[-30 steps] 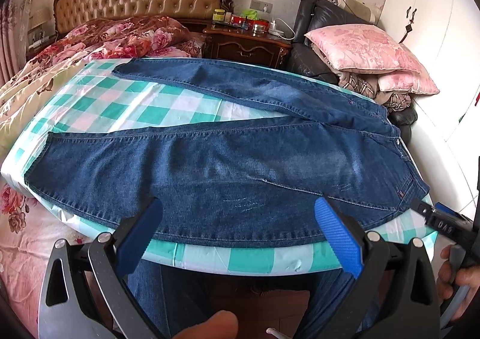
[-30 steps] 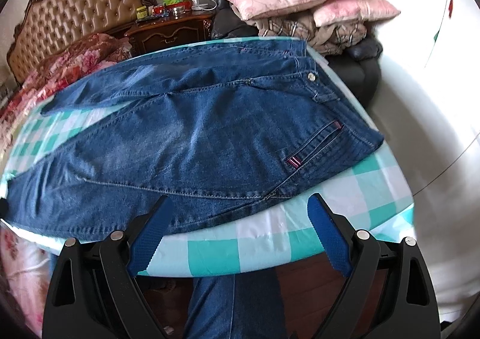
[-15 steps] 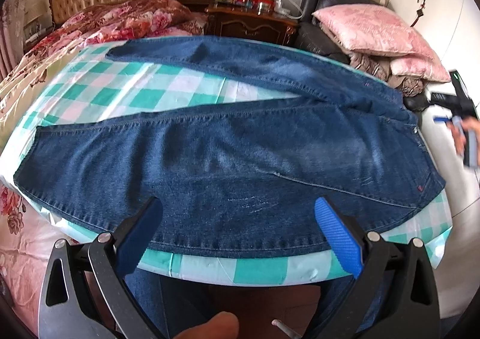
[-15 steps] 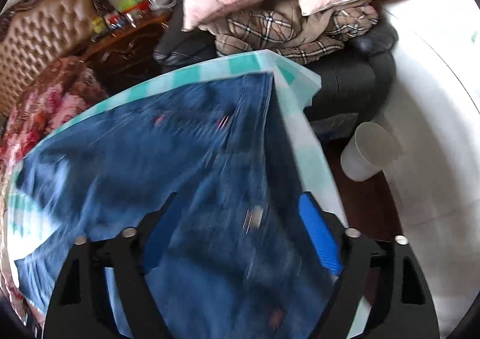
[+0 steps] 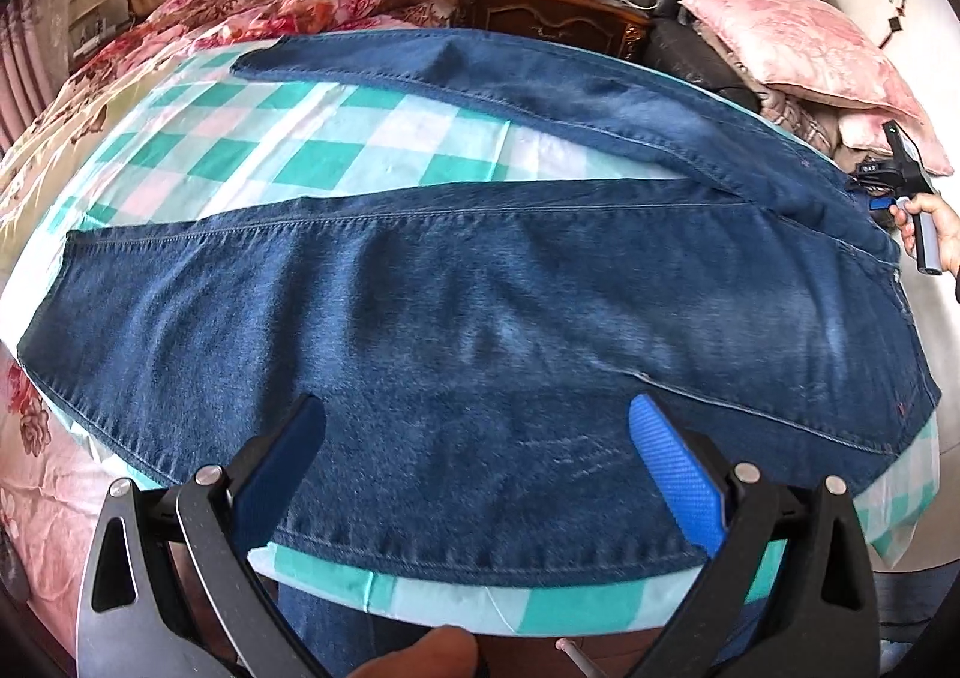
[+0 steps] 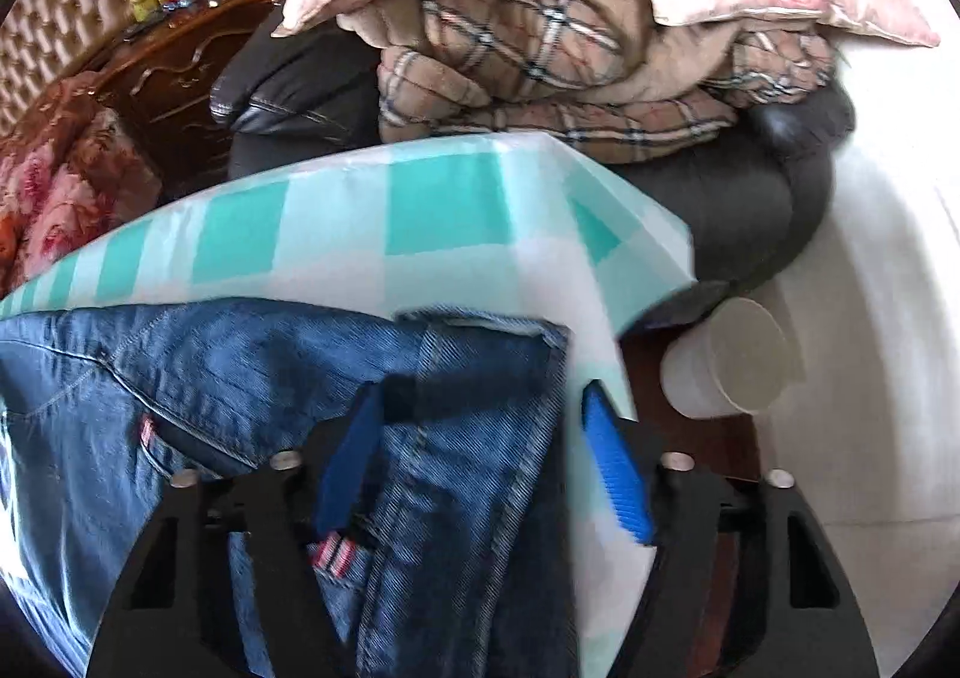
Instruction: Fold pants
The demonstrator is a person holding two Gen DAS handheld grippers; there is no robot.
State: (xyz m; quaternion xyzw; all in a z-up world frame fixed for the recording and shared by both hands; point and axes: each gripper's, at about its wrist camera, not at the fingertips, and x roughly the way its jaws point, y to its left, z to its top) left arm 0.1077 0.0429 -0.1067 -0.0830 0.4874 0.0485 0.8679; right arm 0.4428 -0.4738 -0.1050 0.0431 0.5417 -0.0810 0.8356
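I see the jeans spread flat across the table, which wears a teal-and-white checked cloth. The two legs splay apart toward the left with bare cloth between them, and the waist lies at the right end.

My left tongs hang over the near leg, close to its lower hem; their blue pads stand wide apart with nothing but denim below them, and I cannot tell whether they touch it.

My right tongs are down at the far waist corner. The waistband runs up between the two pads; the left pad sits over the denim and the right pad over the bare cloth just past the edge. Their jaws have just been closing, yet a gap shows on both sides of the band, so they are not clamped. In the left wrist view I see the right tongs and the hand gripping their handle at that same end.

On the floor beside the table corner lies a pale cup, tipped on its side, mouth toward me; I see nothing in it. Behind stand a black armchair heaped with a plaid blanket and pink pillows, a wooden nightstand, and a bed.
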